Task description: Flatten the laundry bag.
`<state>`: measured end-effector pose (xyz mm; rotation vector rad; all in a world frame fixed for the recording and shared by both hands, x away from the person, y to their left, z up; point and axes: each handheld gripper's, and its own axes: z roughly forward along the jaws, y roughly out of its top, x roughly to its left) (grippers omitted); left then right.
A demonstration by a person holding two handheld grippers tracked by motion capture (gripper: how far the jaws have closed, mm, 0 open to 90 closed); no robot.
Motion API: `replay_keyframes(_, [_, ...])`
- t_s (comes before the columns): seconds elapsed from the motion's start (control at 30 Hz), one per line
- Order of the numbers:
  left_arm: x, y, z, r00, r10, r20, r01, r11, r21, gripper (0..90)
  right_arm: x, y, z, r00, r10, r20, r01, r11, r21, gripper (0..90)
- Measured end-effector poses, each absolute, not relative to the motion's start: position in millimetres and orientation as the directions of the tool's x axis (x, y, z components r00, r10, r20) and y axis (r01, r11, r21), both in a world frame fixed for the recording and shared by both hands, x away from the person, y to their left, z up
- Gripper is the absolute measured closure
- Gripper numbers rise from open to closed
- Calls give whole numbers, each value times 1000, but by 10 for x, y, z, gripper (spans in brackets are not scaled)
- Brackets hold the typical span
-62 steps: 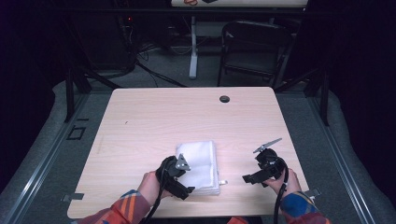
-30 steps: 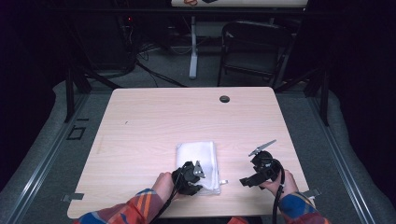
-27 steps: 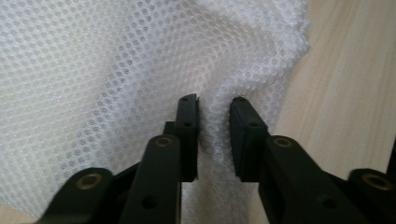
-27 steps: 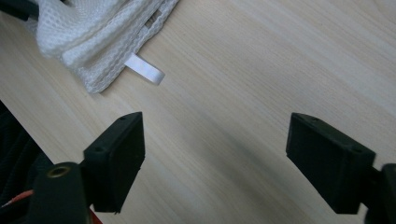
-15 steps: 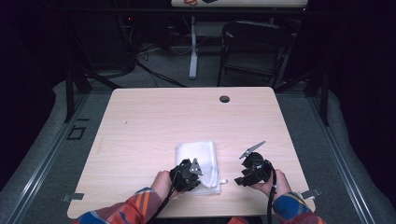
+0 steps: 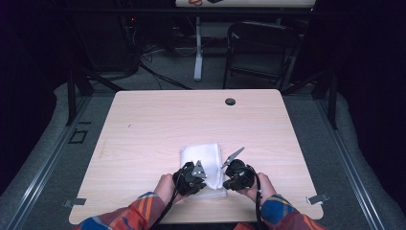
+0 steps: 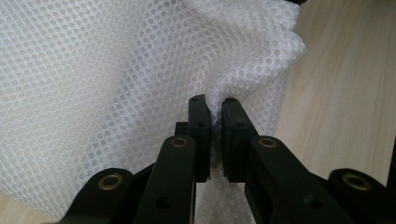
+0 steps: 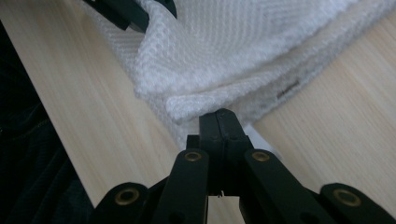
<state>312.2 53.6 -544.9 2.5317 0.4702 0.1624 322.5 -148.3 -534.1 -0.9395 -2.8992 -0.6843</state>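
A folded white cloth lies on the wooden table close to the front edge. My left gripper sits at the cloth's near left part. In the left gripper view my left gripper is shut, with a raised fold of the mesh-textured cloth pinched between its pads. My right gripper is at the cloth's near right corner. Its jaws have just been closing, and in the right gripper view my right gripper has its tips together on the rolled edge of the cloth.
A round cable hole sits near the table's far edge. A dark chair and a white table leg stand beyond it. The table's front edge runs just under both hands. The other gripper's jaws show at the cloth's far side.
My right gripper has slid left across the table to the cloth's near right corner and its jaws have closed there. The left gripper has stayed on its fold of cloth.
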Motion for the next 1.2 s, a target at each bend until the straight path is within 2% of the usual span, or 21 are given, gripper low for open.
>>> replay_keyframes(0.13, [3140, 551, -5445, 926, 377, 17, 305, -775, 553, 843, 3254, -1357, -5435, -813, 561, 157, 569, 707, 421, 900])
replay_keyframes(0.3, [3154, 567, -5429, 921, 389, 27, 310, -774, 553, 844, 3305, -1269, -5543, -820, 554, 140, 560, 729, 393, 900])
replay_keyframes(0.6, [3174, 629, -5374, 906, 422, 40, 327, -756, 566, 847, 3311, -1290, -5553, -815, 561, 149, 568, 718, 402, 900])
replay_keyframes(0.8, [3172, 658, -5325, 897, 440, 45, 335, -742, 581, 846, 3335, -1323, -5529, -823, 557, 114, 554, 741, 379, 900])
replay_keyframes(1.2, [3152, 741, -5249, 874, 483, 56, 354, -711, 607, 845, 3349, -1365, -5540, -807, 576, 131, 577, 720, 385, 900])
